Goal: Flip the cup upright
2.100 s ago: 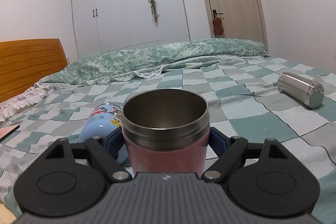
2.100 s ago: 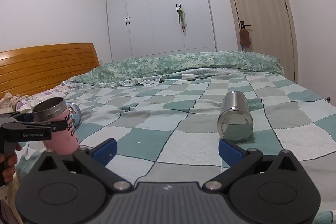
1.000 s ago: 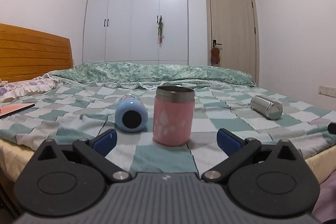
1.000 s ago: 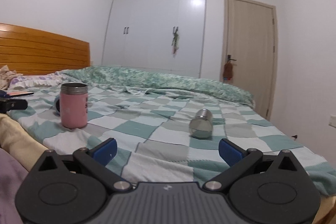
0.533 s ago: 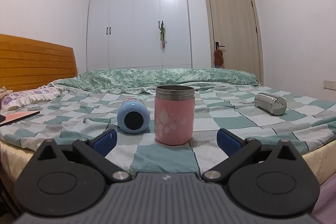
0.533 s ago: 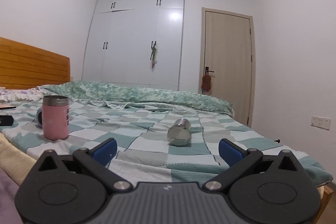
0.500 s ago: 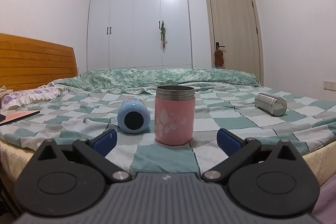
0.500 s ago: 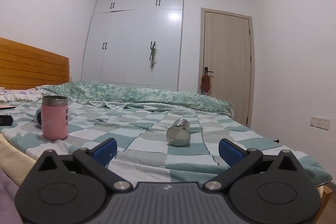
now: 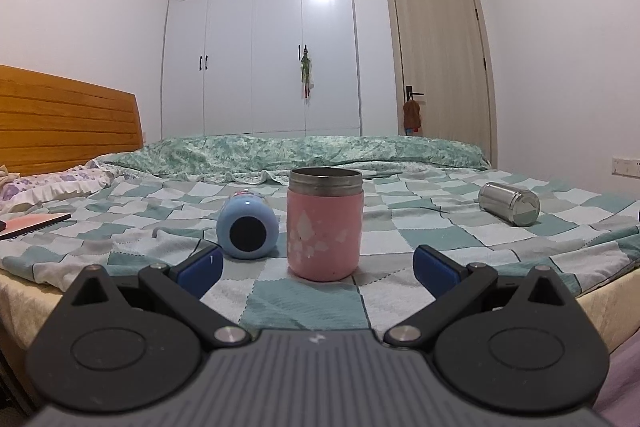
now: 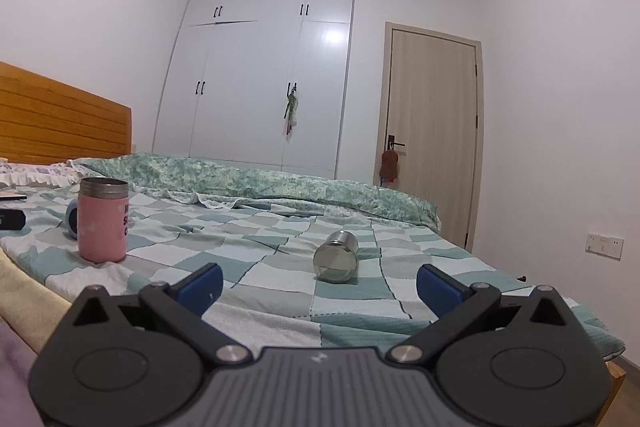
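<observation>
A pink cup (image 9: pixel 324 225) with a steel rim stands upright on the checked bedspread (image 9: pixel 440 227), mouth up; it also shows at the left of the right wrist view (image 10: pixel 103 221). A blue cup (image 9: pixel 247 233) lies on its side just left of it, base toward me. A steel cup (image 9: pixel 510 203) lies on its side at the right, also seen in the right wrist view (image 10: pixel 336 261). My left gripper (image 9: pixel 318 269) is open and empty, a short way in front of the pink cup. My right gripper (image 10: pixel 320 287) is open and empty, in front of the steel cup.
A wooden headboard (image 9: pixel 60 123) and pillow (image 9: pixel 52 183) are at the left. A rolled green quilt (image 9: pixel 320 151) lies across the far side. A flat pinkish book or pad (image 9: pixel 32 223) lies at the left edge. White wardrobes (image 9: pixel 260 39) and a door (image 9: pixel 440 67) stand behind.
Two seconds ago my left gripper held the pink cup upright; it has let go and drawn back off the bed. Both grippers have pulled back and lowered; in the last half second little moved.
</observation>
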Demonstrator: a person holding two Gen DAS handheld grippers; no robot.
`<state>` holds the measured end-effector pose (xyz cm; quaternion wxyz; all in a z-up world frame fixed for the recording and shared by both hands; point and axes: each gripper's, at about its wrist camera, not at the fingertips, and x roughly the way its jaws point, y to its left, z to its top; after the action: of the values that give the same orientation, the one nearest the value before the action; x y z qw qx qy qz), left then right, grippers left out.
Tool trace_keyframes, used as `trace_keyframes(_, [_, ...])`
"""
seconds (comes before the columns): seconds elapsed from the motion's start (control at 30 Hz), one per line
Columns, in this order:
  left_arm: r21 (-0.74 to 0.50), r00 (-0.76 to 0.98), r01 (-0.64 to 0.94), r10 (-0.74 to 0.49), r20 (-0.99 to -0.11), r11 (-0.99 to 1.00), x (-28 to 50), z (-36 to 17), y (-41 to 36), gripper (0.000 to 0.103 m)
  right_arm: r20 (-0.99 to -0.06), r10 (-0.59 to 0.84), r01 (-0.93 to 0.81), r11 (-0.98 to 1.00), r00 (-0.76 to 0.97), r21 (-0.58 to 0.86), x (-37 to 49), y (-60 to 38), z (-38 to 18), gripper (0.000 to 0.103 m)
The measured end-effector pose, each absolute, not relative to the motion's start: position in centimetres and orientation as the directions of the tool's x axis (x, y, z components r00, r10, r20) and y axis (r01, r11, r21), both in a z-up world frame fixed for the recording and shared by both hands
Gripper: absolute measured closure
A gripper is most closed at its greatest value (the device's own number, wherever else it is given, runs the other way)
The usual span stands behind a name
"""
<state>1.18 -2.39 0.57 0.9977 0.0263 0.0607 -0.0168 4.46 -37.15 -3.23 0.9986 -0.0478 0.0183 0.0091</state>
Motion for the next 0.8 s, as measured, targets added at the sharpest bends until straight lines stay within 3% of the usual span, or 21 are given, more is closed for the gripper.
trace_keyframes(0.8, [0.036, 0.993, 0.044, -0.04, -0.108, 0.998, 0.92, 0.59, -2.2, 0.0, -0.031, 0.015, -0.018, 0.993, 0.999, -0.115, 4.23, -36.85, -3.32, 0.0])
